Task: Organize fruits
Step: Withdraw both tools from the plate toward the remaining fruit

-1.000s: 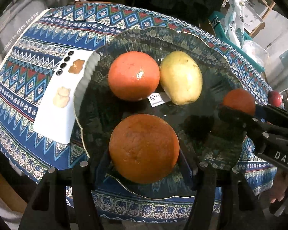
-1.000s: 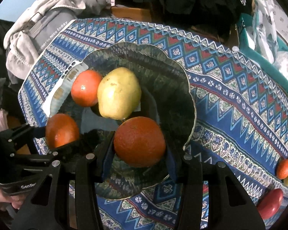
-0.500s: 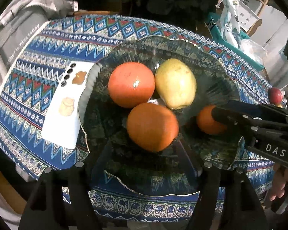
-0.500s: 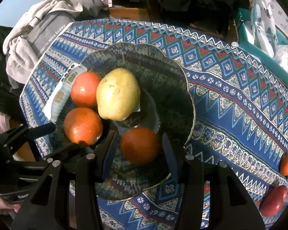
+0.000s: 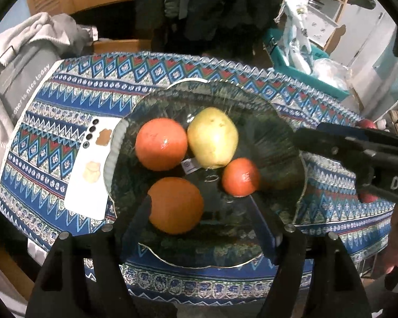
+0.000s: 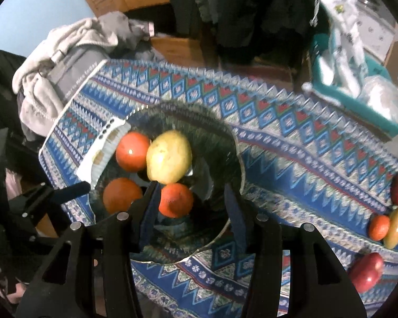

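A dark glass plate (image 5: 252, 100) on the patterned cloth holds a yellow pear (image 5: 212, 137) and three oranges. My left gripper (image 5: 203, 222) hovers above the plate's near side, jaws opening. The large orange (image 5: 175, 205) lies free beside its left finger. In the right wrist view, my right gripper (image 6: 191, 214) is also opening over the plate (image 6: 212, 137). A smaller orange (image 6: 175, 200) rests by its left finger, with a gap to the right one. The third orange (image 5: 160, 144) sits against the pear.
A white phone (image 5: 89, 169) lies against the plate's left rim. Two red apples (image 6: 366, 271), a small orange (image 6: 379, 227) and a yellow fruit (image 6: 396, 228) lie on the cloth at the far right. Grey clothes (image 5: 26, 53) and a teal bin (image 5: 305, 71) border the table.
Both grippers let go of their oranges and rose away from the plate. The two oranges now lie on the plate near the pear.
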